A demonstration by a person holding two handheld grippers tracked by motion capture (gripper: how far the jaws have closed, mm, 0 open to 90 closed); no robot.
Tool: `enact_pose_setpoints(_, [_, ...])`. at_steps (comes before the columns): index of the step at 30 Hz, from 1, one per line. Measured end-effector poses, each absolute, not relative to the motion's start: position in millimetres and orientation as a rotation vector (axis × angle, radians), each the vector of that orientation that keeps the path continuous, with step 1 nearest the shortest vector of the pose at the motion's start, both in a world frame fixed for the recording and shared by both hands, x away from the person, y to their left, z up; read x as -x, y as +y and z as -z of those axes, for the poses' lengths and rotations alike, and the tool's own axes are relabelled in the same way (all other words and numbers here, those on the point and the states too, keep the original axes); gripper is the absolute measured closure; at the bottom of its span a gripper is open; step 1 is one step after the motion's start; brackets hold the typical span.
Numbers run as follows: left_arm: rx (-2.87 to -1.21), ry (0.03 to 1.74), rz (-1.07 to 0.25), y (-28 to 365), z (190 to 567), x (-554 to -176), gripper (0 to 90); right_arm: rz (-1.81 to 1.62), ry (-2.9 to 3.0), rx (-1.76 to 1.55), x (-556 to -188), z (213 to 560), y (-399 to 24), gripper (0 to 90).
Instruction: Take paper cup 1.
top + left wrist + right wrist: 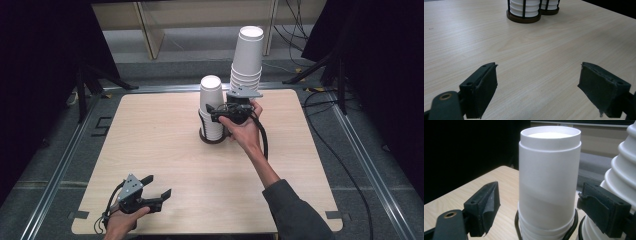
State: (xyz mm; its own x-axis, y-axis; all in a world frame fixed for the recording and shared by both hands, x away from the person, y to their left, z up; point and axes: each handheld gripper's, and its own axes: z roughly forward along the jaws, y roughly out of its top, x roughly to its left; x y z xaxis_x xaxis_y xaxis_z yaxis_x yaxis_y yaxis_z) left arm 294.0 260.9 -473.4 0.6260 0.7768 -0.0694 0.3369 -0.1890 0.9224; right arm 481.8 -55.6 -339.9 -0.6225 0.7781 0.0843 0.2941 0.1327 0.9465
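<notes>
While the left tool (159, 186) rests spread on the pale wooden table (165, 150), the right tool (537, 202) straddles the short stack of white paper cups (549, 182), jaws spread, not pinching.

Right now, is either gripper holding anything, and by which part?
Nothing is held. The right gripper stands open around the shorter cup stack, pads clear of it. The left gripper is open over bare table.

Light wood surface (165, 165) with rounded corners at frame centre. Grey carpet floor (45, 190) around it, metal rails (60, 170) left and right. Pale wooden furniture (150, 30) at top. Black curtains (35, 75) on both sides, cables (345, 165) right. Dim room.
</notes>
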Motion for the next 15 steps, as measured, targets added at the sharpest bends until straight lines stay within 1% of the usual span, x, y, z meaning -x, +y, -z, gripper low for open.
enact_pose_setpoints(8, [-1.798,0.953,-0.511,260.8,471.6,-290.3,14.3,-1.478,1.965,-1.01,-489.0,339.0,-52.6,17.1])
enact_pose_setpoints(15, [-1.801,0.938,-0.514,260.6,471.5,-291.1,14.3,-1.472,1.956,-1.026,-493.6,342.8,-51.0,17.1])
